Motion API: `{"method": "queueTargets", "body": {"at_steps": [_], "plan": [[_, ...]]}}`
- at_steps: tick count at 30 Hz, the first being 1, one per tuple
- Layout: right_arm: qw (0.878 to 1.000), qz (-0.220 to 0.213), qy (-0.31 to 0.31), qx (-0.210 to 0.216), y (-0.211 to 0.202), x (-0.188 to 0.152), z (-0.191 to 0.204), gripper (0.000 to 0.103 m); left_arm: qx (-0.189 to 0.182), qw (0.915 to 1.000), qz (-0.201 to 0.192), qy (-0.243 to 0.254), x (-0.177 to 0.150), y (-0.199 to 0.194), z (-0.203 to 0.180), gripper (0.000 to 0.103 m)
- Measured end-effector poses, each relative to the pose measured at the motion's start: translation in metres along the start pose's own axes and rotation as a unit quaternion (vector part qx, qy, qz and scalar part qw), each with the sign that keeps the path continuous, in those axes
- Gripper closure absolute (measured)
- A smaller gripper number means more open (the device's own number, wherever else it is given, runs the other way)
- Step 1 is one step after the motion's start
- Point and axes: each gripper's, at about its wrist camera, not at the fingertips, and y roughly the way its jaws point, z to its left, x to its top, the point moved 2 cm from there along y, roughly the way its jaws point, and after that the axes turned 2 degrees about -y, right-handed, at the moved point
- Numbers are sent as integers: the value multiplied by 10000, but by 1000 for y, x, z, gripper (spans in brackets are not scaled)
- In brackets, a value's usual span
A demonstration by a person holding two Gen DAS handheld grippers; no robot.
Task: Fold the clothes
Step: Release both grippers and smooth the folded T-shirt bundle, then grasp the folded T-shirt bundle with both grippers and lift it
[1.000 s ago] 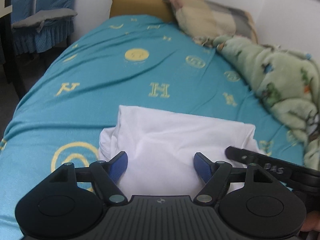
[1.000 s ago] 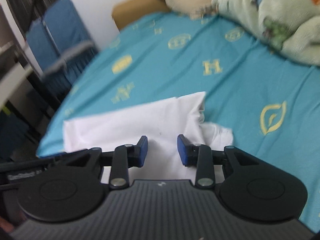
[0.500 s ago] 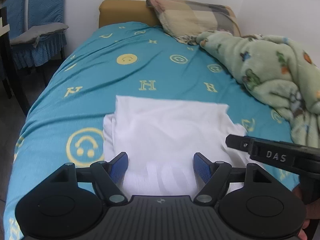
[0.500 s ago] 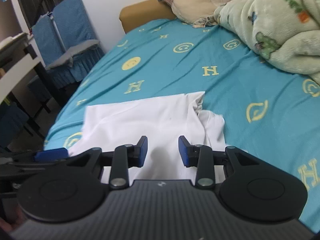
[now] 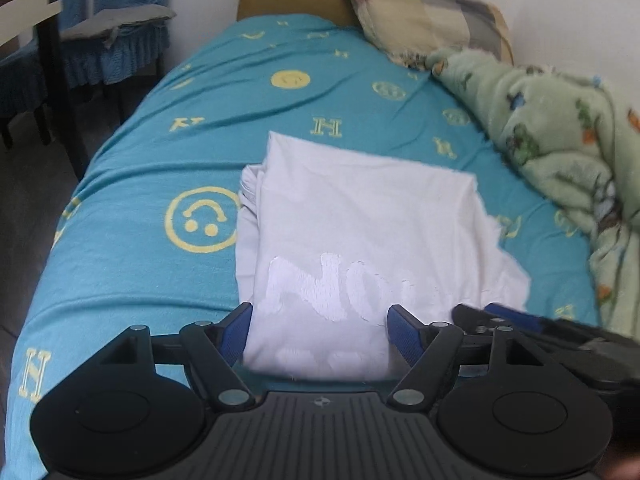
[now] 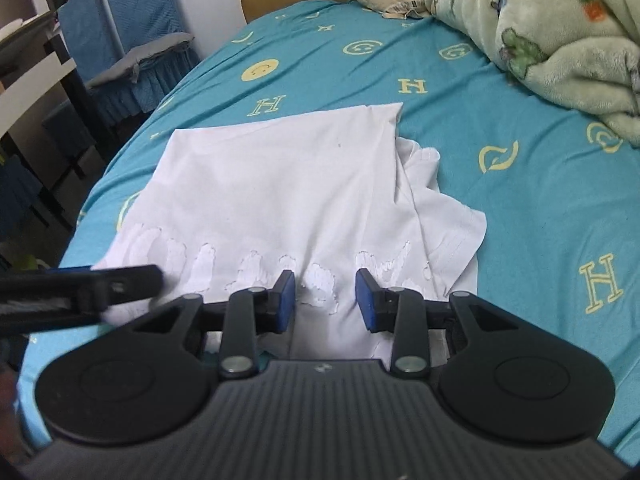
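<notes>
A white T-shirt (image 5: 360,232) with raised white lettering lies partly folded on the teal bedspread (image 5: 160,168). It also shows in the right wrist view (image 6: 280,192), with a loose sleeve (image 6: 448,224) sticking out on its right. My left gripper (image 5: 320,332) is open and empty over the shirt's near edge. My right gripper (image 6: 325,300) is open and empty, just above the lettering near the same edge. Each gripper shows at the other view's side.
A green fleece blanket (image 5: 560,140) is heaped along the bed's right side, with a pillow (image 5: 424,20) at the head. Blue-covered chairs (image 5: 104,32) stand left of the bed. The bedspread (image 6: 540,184) lies bare to the right of the shirt.
Both grippers have pulled back toward the near edge of the shirt, bringing the lettering into view. The right jaws have opened wider. The shirt lies flat, unmoved.
</notes>
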Motion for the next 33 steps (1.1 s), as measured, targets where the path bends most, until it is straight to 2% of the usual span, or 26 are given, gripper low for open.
{"method": "queueTargets", "body": {"at_steps": [3, 5, 7, 10, 12, 14, 17, 20, 21, 23, 25, 28, 33], "plan": [[10000, 2, -6, -9, 0, -1, 0, 67, -412, 9978, -194, -485, -5, -29, 7, 24], [10000, 4, 18, 0, -1, 0, -1, 67, -759, 9930, -231, -873, -10, -39, 11, 23], [10000, 12, 8, -16, -1, 0, 0, 67, -1049, 9872, -181, -1189, -17, -43, 14, 22], [10000, 24, -6, -39, -2, 1, 1, 67, -1189, 9808, 230, -1530, -22, -22, 14, 22], [10000, 27, -25, -54, -2, 1, 2, 67, -1210, 9727, 459, -1926, -25, -1, 19, 22], [10000, 30, -43, -67, -1, 1, 2, 67, -1019, 9678, 583, -2226, -26, 21, 25, 22], [10000, 37, -45, -70, -1, 2, 2, 67, -823, 9591, 594, -2641, -25, 41, 38, 24], [9999, 31, -70, -80, -1, 2, 2, 67, -934, 9501, 359, -2954, -21, 44, 47, 33], [9999, 31, -73, -80, -1, 2, 2, 67, -964, 9469, 322, -3051, -21, 45, 50, 40], [9999, 29, -77, -83, -1, 2, 2, 67, -1008, 9413, 293, -3208, -21, 46, 55, 46], [9999, 24, -96, -90, -1, 2, 3, 67, -1033, 9378, 305, -3300, -22, 47, 58, 53], [9998, 15, -141, -110, -1, 2, 4, 67, -1035, 9400, 260, -3241, -20, 47, 56, 60], [9997, 9, -180, -142, -1, 2, 5, 67, -1046, 9395, 258, -3252, -20, 46, 56, 63]]}}
